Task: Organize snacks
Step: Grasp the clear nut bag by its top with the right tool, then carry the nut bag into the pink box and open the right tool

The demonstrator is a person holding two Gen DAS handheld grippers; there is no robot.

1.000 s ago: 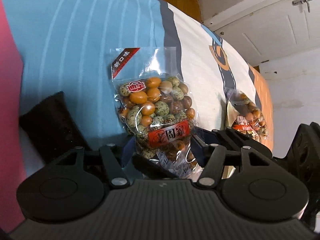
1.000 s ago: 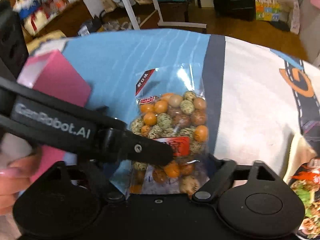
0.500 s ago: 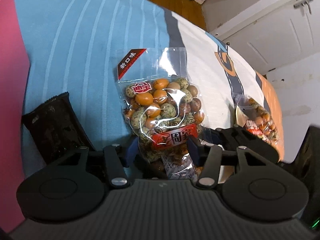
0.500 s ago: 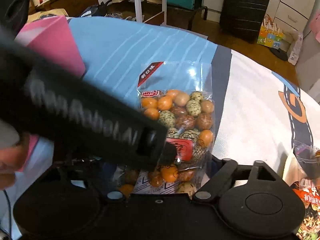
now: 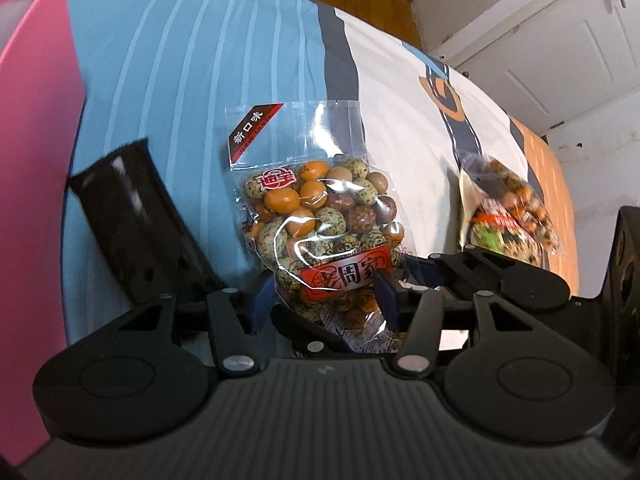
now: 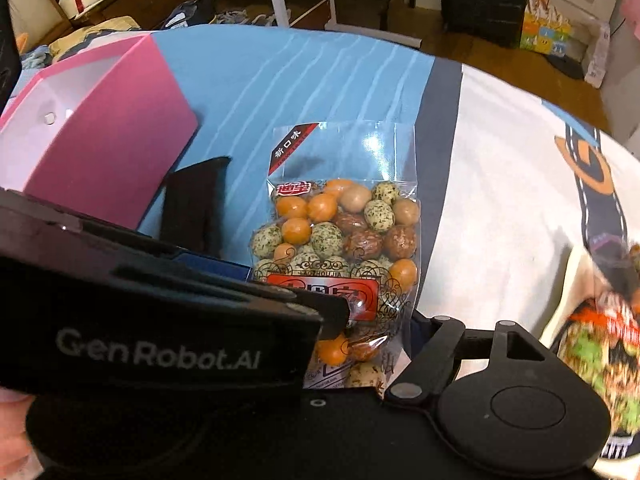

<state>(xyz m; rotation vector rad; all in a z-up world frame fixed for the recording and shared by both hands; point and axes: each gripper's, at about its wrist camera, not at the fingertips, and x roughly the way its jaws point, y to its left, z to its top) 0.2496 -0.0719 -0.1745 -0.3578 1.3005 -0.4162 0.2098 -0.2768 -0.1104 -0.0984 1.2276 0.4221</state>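
Note:
A clear bag of coated nuts point(image 5: 320, 216) with a red label stands upright over the blue striped cloth. My left gripper point(image 5: 326, 296) is shut on its lower part, blue pads on both sides. The bag also shows in the right wrist view point(image 6: 340, 240). My right gripper point(image 6: 360, 340) sits at the bag's bottom; the left gripper's body hides one right finger, so its hold is unclear. A pink box point(image 6: 100, 140) stands open to the left. A black snack packet point(image 5: 140, 220) lies between the box and the bag.
A second nut bag point(image 5: 508, 208) on a printed packet lies to the right on the white cloth, blurred in the right wrist view point(image 6: 600, 320). White doors point(image 5: 560, 40) stand behind. The bed edge and the cluttered floor lie beyond.
Both grippers have moved with the nut bag toward the pink box. The black packet and the box show more fully now. The left gripper stays closed on the bag.

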